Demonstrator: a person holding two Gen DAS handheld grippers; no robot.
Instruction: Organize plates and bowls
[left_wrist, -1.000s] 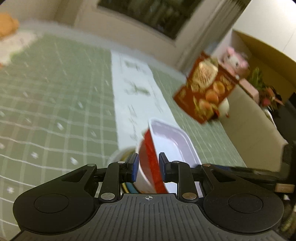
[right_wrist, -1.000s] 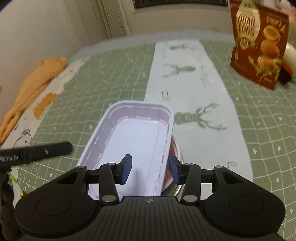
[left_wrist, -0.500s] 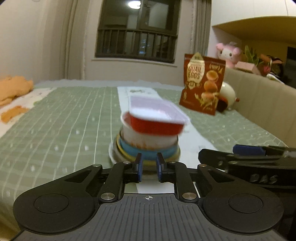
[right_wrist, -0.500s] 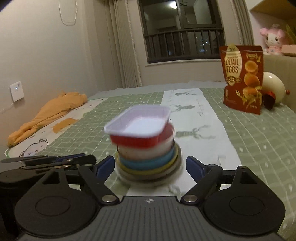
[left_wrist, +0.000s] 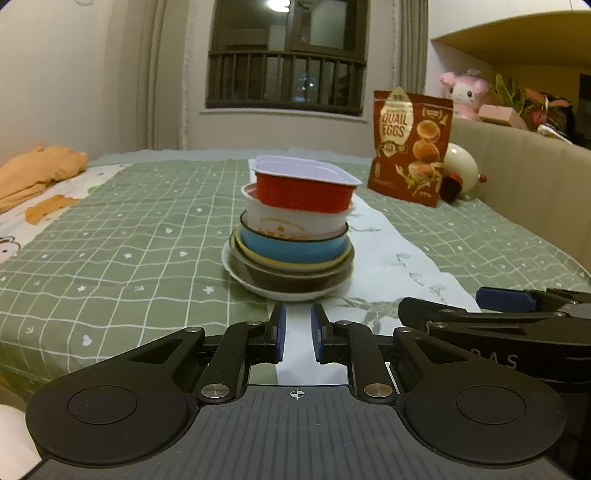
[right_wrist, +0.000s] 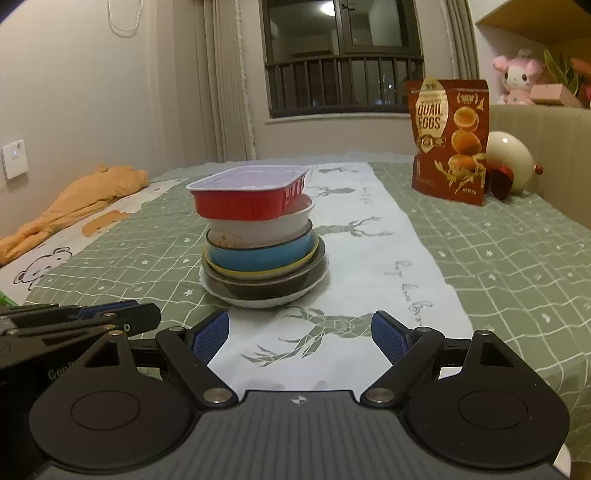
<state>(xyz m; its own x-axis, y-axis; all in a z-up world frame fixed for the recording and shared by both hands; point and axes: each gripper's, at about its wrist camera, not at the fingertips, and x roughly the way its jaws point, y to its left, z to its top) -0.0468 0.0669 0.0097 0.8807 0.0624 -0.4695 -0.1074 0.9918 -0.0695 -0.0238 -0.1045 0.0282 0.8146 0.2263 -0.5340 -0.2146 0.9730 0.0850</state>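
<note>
We see the stack sitting on the white deer-print runner (right_wrist: 369, 236) that runs down the middle of the green checked cloth (left_wrist: 110, 236).

Stack order, bottom up:
- white plate (left_wrist: 258, 286) (right_wrist: 258, 301)
- dark bowl (left_wrist: 295, 278) (right_wrist: 266, 286)
- yellow-rimmed dish (left_wrist: 255, 254) (right_wrist: 243, 273)
- blue bowl (left_wrist: 291, 247) (right_wrist: 258, 258)
- white bowl (left_wrist: 291, 221) (right_wrist: 255, 229) with orange print
- red tray (left_wrist: 303, 192) (right_wrist: 243, 203) with white rim and lining, on top

The tray sits slightly skewed and overhangs the white bowl; it reads as tilted in both wrist views.

Left gripper (left_wrist: 297, 338): jaws nearly closed, a narrow gap between the blue pads, nothing between them. It sits just in front of the stack, not touching it.

Right gripper (right_wrist: 299, 334): jaws spread wide, nothing held, also in front of the stack and clear of it. Each gripper shows at the edge of the other's view, side by side.

Background: a quail eggs bag (left_wrist: 410, 147) (right_wrist: 448, 140) stands upright at far right, with a cream egg-shaped toy (left_wrist: 460, 170) (right_wrist: 508, 166) just behind it. Orange fabric (left_wrist: 37, 173) (right_wrist: 81, 199) is bunched at far left. A pink plush (left_wrist: 461, 90) (right_wrist: 517, 74) sits on the ledge.
</note>
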